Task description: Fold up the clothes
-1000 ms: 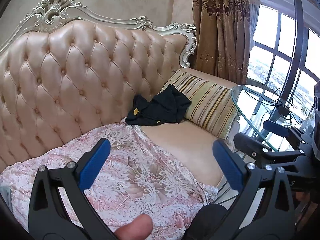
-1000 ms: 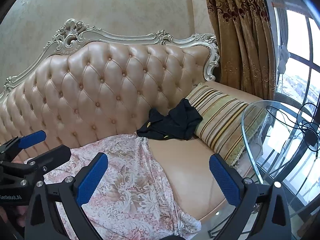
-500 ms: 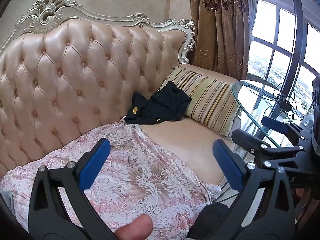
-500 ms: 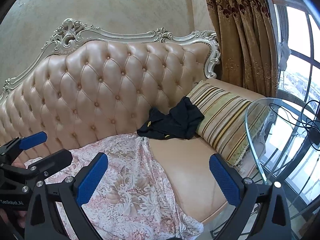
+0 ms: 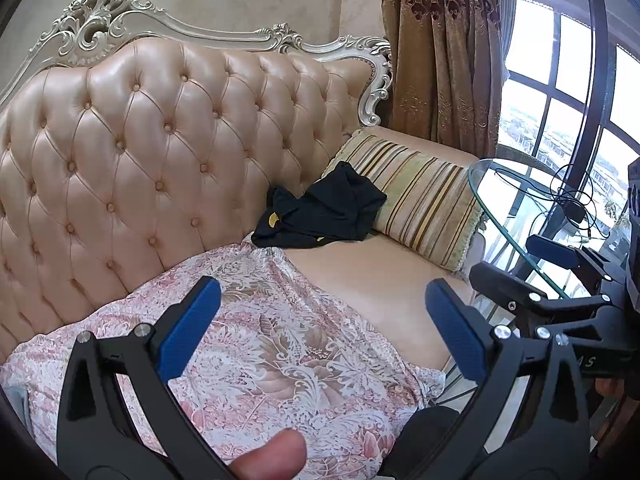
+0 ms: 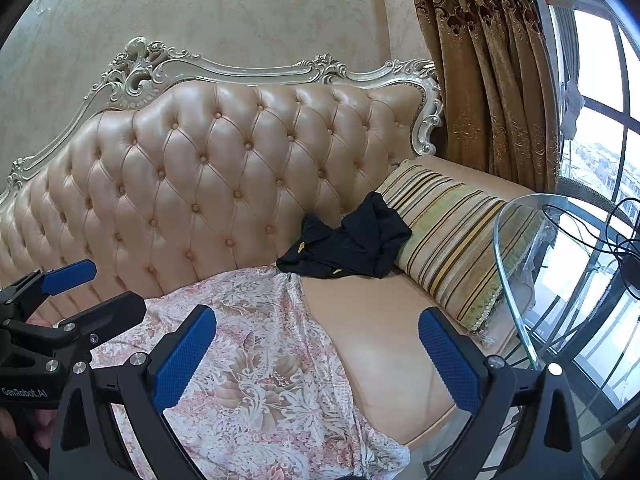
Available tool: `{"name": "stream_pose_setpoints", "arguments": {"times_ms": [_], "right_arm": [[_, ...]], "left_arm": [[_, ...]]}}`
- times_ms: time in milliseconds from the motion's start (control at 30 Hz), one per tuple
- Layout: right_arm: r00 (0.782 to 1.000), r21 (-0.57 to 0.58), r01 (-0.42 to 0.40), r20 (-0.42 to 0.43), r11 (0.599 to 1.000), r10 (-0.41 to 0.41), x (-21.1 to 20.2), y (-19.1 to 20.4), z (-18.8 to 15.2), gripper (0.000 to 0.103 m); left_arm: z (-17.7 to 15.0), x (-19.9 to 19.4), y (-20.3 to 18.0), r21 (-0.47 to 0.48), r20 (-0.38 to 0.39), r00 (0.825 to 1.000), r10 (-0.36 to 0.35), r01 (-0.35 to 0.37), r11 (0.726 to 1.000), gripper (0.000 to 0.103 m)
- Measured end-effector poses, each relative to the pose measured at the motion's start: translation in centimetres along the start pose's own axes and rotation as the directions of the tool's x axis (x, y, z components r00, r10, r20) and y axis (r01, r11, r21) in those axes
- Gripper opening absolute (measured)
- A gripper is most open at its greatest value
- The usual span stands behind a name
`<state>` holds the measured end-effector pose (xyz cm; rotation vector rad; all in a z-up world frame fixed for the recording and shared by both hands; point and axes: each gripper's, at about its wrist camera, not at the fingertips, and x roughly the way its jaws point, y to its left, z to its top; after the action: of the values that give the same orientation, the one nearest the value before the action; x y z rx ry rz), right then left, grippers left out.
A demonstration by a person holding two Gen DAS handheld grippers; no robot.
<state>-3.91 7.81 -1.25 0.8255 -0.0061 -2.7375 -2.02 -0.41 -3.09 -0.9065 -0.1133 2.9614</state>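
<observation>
2 grippers held above the sofa seat, both spread wide and empty. Left gripper hovering over the pink floral lace cloth, blue pads far apart, nothing between them; a fingertip visible at the bottom edge of the left wrist view. Right gripper likewise wide, poised over the boundary between the floral cloth and the bare beige seat. Each gripper seen in the other's view: right one at the right edge of the left view, left one at the left edge of the right view, side by side and apart. Crumpled black garment with small yellow marks lying unfolded at the back of the seat, against the tufted leather backrest and partly draped on the striped cushion, well beyond both grippers. Same black garment just touching the far edge of the floral cloth. Round glass desk to the right of the sofa, black cables on top. Brown patterned curtain hanging behind the sofa's carved white frame, beside a large window.
</observation>
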Motion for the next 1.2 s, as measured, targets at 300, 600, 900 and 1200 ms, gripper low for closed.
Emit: {"name": "stream_pose_setpoints", "arguments": {"times_ms": [300, 600, 900, 1200], "right_arm": [[1.000, -0.005, -0.003, 0.001, 1.000, 0.003, 0.00, 0.28, 0.42, 0.102], [1.000, -0.010, -0.002, -0.002, 1.000, 0.002, 0.23, 0.38, 0.60, 0.102], [1.000, -0.007, -0.003, -0.006, 1.000, 0.003, 0.35, 0.20, 0.74, 0.102], [1.000, -0.008, -0.002, -0.008, 1.000, 0.002, 0.45, 0.17, 0.72, 0.102]], "left_arm": [[0.40, -0.04, -0.07, -0.001, -0.002, 1.000, 0.002, -0.002, 1.000, 0.102], [0.53, 0.19, 0.17, -0.005, -0.008, 1.000, 0.001, -0.001, 1.000, 0.102], [0.38, 0.30, 0.05, -0.004, -0.010, 1.000, 0.007, -0.007, 1.000, 0.102], [0.44, 0.38, 0.13, -0.001, -0.011, 1.000, 0.008, -0.008, 1.000, 0.102]]}}
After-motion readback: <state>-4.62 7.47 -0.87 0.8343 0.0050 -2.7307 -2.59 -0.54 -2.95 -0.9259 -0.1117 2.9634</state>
